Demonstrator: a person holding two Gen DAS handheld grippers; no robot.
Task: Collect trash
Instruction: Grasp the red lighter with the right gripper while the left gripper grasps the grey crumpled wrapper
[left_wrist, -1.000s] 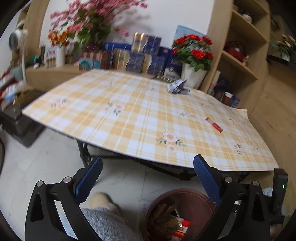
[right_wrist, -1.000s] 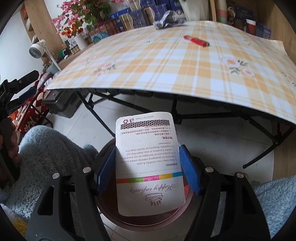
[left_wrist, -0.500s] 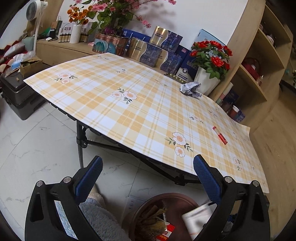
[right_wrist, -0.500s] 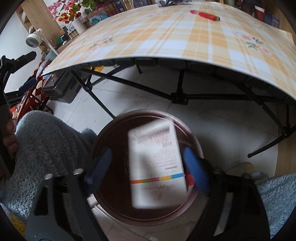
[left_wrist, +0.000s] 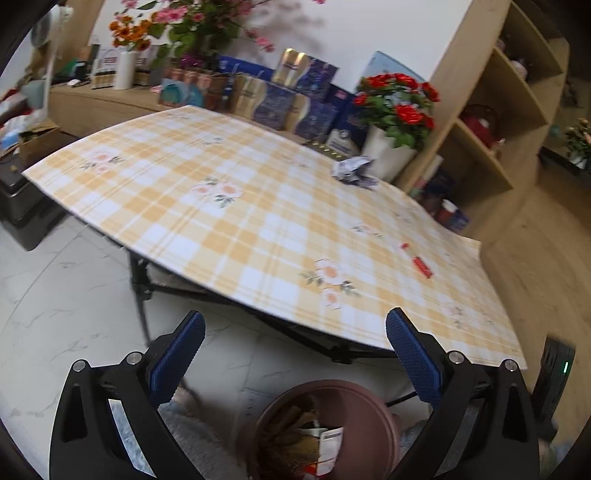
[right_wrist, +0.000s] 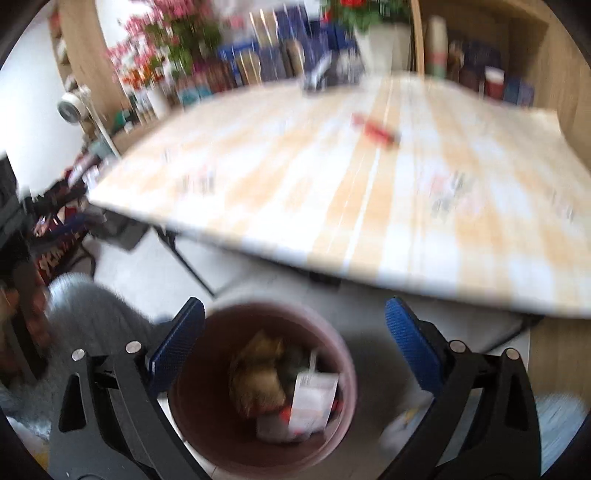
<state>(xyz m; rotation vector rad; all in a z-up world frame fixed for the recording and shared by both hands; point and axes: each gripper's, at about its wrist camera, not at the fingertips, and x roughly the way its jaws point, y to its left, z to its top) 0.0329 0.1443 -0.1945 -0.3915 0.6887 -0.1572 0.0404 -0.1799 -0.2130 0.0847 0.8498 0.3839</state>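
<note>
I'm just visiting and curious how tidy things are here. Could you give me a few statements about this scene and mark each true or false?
1. The right gripper is clamped on a white card. False: it is open and empty; the card lies in the bin.
2. A red stick lies on the table. True.
3. The crumpled paper is in the bin. False: it sits on the table's far side.
4. The left gripper is open. True.
</note>
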